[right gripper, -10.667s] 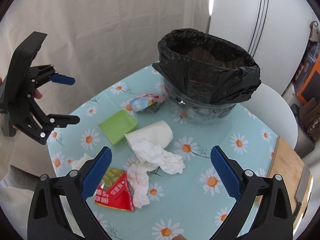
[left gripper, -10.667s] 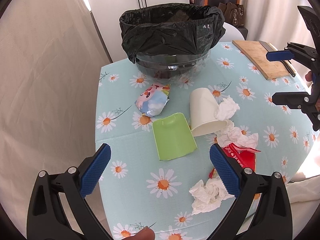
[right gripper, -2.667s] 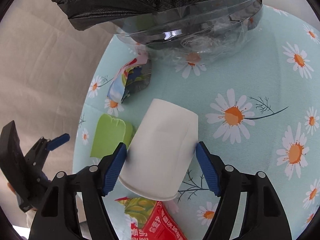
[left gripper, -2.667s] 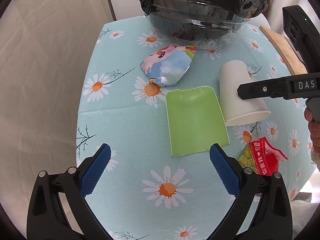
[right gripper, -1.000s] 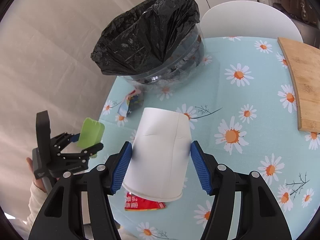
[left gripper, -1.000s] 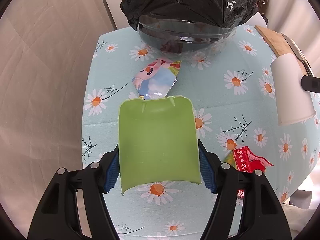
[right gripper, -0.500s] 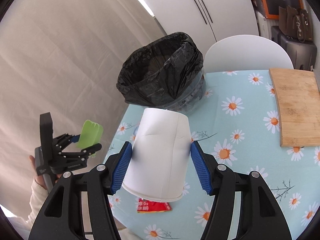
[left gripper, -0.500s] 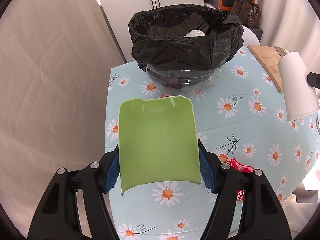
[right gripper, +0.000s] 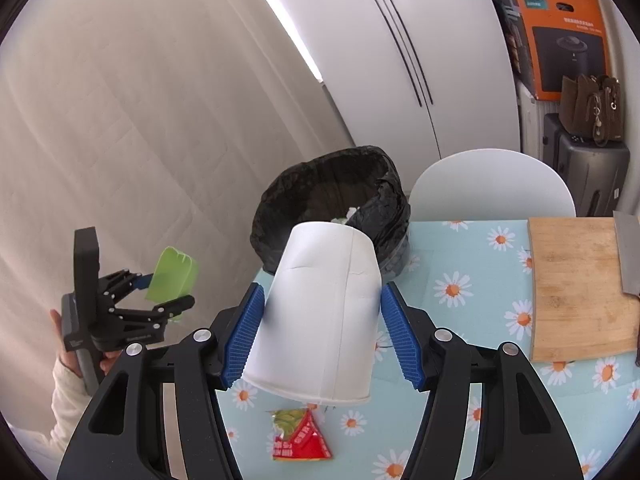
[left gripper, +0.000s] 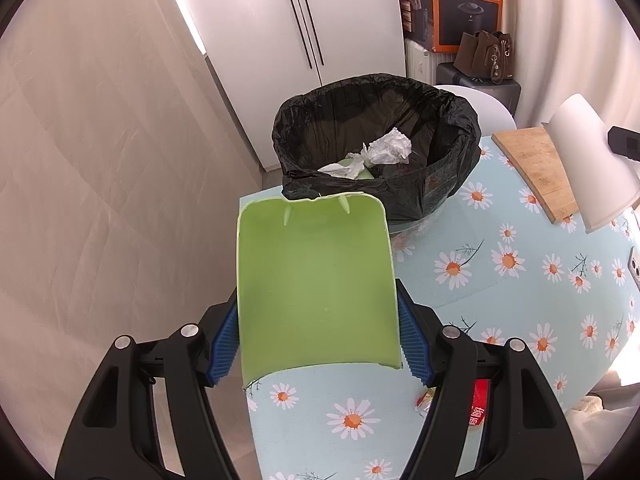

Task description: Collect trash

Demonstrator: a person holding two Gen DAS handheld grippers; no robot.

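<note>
Above the bench [left gripper: 520, 300] I've raised both loads: left claw [left gripper: 318, 344] clamps the green piece [left gripper: 316, 292], right claw [right gripper: 320, 330] the paper cup [right gripper: 320, 312], ready for the bin [left gripper: 376, 140].

Bright, sharp daylight; fisheye bends the edges.

Each handheld gripper, the left gripper [left gripper: 318, 344] and the right gripper [right gripper: 322, 334], is built of matte black plastic arms with triangular cut-outs and round silver screw heads at the joints. The fingers [left gripper: 224, 338] carry ribbed blue pads. Seen from the right wrist, the left unit has a tall black block body and linked bars, and the hand [right gripper: 66, 350] wears a cream sleeve [right gripper: 60, 396].
</note>
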